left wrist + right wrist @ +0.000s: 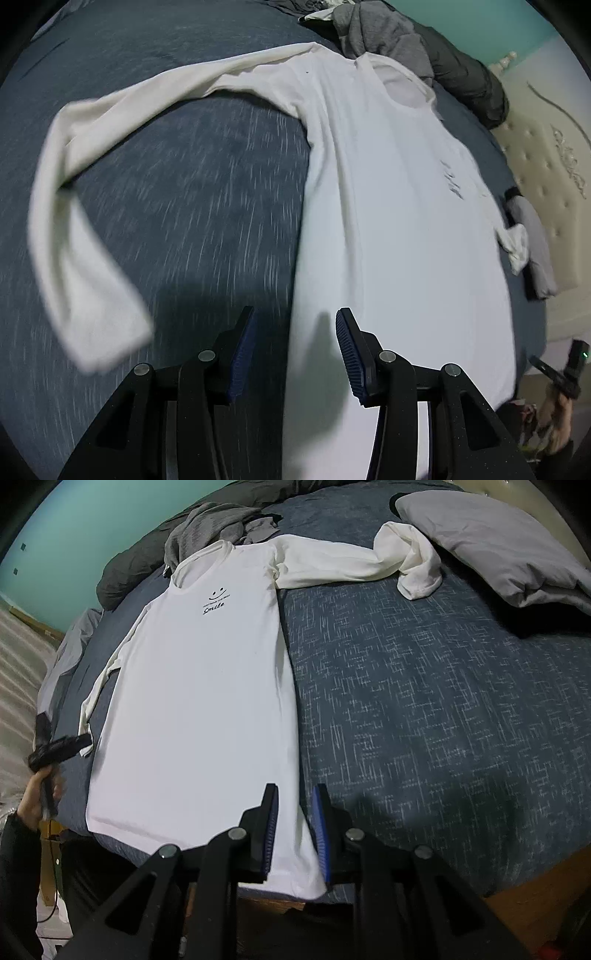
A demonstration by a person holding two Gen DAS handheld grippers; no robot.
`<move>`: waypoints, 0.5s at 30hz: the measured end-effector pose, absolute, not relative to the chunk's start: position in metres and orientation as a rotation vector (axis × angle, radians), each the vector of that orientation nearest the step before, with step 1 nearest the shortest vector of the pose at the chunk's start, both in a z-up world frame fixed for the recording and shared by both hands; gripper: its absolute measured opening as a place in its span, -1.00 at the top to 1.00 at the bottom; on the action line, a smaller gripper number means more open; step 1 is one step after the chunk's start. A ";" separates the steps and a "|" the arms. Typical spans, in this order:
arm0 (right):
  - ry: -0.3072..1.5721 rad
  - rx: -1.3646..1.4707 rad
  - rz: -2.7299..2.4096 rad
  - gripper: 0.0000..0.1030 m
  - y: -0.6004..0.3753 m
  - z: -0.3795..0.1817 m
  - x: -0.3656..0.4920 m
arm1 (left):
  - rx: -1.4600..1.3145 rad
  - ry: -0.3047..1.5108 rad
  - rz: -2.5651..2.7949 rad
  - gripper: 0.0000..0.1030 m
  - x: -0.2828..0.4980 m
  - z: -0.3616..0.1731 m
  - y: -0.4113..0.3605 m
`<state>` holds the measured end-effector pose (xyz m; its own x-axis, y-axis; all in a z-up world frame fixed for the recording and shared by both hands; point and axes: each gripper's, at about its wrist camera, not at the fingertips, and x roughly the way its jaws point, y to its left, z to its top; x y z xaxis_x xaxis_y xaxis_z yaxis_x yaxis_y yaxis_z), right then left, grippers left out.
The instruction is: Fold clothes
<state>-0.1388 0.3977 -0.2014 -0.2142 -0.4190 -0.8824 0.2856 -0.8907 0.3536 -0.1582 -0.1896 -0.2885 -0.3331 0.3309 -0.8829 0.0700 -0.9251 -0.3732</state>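
A white long-sleeved shirt (199, 686) with a black "Smile" print lies face up on the dark blue bed, collar at the far end; it also shows in the left wrist view (391, 221). One sleeve (96, 177) spreads out left in the left wrist view. The other sleeve (369, 565) stretches right and ends crumpled. My left gripper (295, 354) is open over the shirt's left hem edge, holding nothing. My right gripper (294, 827) is open with the shirt's right hem corner between its pads, not clamped.
The bed (443, 701) has a dark blue patterned sheet. Grey clothes (218, 520) are piled beyond the collar. A grey pillow (491, 542) lies at the far right. A tufted cream headboard (546, 158) borders the bed. The bed's front edge (532, 890) is below.
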 end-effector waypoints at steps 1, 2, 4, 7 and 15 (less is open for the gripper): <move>-0.167 1.610 -2.142 0.65 0.397 -0.203 -0.140 | -1.705 -0.531 2.390 0.08 -0.169 -0.292 -0.191; -0.177 1.610 -2.142 0.65 0.396 -0.205 -0.141 | -1.700 -0.540 2.394 0.09 -0.175 -0.294 -0.192; -0.184 1.616 -2.145 0.65 0.399 -0.207 -0.141 | -1.688 -0.563 2.395 0.09 -0.174 -0.295 -0.195; -0.198 1.617 -2.148 0.65 0.394 -0.207 -0.151 | -1.670 -0.599 2.397 0.61 -0.174 -0.297 -0.200; -0.191 1.599 -2.136 0.65 0.384 -0.205 -0.161 | -1.621 -0.693 2.398 1.00 -0.172 -0.302 -0.212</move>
